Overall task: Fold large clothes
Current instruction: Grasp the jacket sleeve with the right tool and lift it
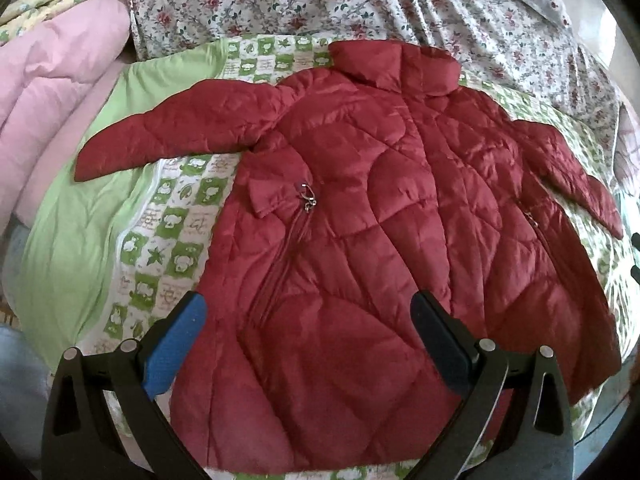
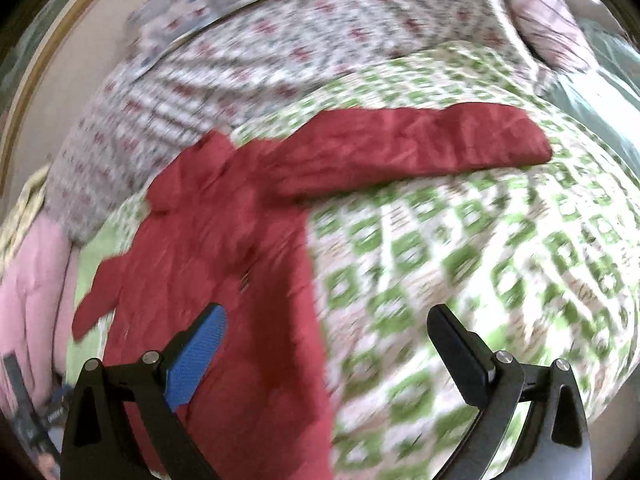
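Observation:
A red quilted jacket [image 1: 360, 208] lies spread flat on a green-and-white checked blanket [image 1: 172, 216], collar at the far side, both sleeves out to the sides. My left gripper [image 1: 308, 312] is open and empty, hovering above the jacket's lower part near the hem. In the blurred right wrist view the jacket [image 2: 224, 240] lies at left with its right sleeve [image 2: 420, 148] stretched out to the right over the checked blanket [image 2: 480, 260]. My right gripper [image 2: 326, 328] is open and empty above the jacket's right edge.
A pink duvet [image 1: 52, 80] is piled at the far left, a plain green sheet [image 1: 80, 216] beside it. A floral sheet [image 1: 360, 0] covers the far side of the bed. The other gripper's tip shows at the right edge [image 1: 635, 256].

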